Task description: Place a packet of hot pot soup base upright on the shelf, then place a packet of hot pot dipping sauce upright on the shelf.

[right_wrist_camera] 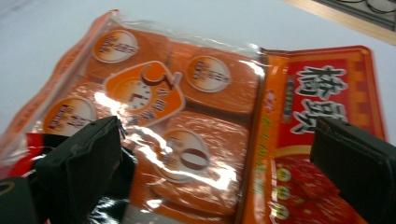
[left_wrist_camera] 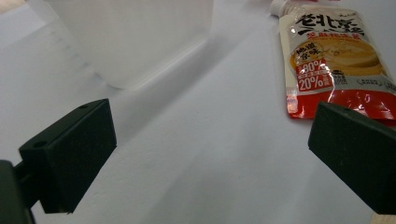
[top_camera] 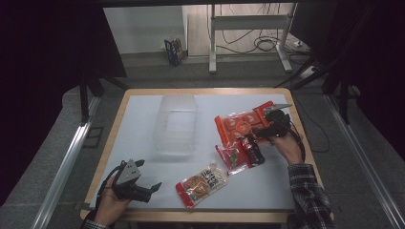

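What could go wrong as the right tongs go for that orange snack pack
The right tongs are open over the orange pack, whose glossy film could slip or tear if pinched. A small dark packet and a red packet lie against its near edge and might be dragged along. The clear bin seems light, so it may shift on a clumsy drop.

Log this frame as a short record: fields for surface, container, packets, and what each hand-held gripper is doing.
surface: white mat on a wood-edged table
container: clear plastic bin, lying mid-table, nothing seen in it
packets: orange multi-pack at right; small dark-and-red packets just below it; spouted sauce pouch near the front edge
left hand-held gripper: jaws open, low over the mat, pointing toward the sauce pouch, not touching it
right hand-held gripper: jaws open, poised over the orange multi-pack
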`<state>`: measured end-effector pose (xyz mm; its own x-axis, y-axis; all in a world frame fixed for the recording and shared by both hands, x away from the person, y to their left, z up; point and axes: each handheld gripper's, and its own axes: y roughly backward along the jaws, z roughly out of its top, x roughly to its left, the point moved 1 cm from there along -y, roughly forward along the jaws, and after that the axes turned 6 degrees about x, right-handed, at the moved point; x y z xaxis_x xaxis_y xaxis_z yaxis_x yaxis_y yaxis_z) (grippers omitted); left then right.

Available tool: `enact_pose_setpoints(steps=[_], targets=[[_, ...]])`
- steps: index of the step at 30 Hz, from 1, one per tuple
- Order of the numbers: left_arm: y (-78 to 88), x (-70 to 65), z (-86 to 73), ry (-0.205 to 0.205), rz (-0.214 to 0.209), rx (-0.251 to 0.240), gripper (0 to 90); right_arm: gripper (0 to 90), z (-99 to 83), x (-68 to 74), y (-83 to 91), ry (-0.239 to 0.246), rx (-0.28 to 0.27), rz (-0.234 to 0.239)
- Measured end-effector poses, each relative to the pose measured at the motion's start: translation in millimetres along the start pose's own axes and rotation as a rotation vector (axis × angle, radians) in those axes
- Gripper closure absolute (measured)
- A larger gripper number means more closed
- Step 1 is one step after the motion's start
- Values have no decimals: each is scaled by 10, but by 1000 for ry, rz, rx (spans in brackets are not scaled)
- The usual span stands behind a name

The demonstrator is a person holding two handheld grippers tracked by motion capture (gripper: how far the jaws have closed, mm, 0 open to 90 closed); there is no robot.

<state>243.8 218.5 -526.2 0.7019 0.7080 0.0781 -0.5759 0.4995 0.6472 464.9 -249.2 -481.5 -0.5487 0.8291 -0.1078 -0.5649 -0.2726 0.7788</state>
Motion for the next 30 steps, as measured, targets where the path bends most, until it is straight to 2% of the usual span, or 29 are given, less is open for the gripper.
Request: enact_pose_setpoints(steps=[6,10,15,21,30], targets=[[4,1,-2,-1,3,0,9,19,-40,-109,35,-18,12,-19],[0,0,-3,-3,3,3,9,19,-69,-173,46,-3,33,-33],[-3,-2,-4,-3,4,5,9,16,-114,-273,68,-10,40,-47],[-8,-9,-3,-8,7,11,9,12,-166,-377,93,-33,36,-57],[-18,-11,-5,-13,8,19,9,7,-276,-515,38,-73,55,-58]])
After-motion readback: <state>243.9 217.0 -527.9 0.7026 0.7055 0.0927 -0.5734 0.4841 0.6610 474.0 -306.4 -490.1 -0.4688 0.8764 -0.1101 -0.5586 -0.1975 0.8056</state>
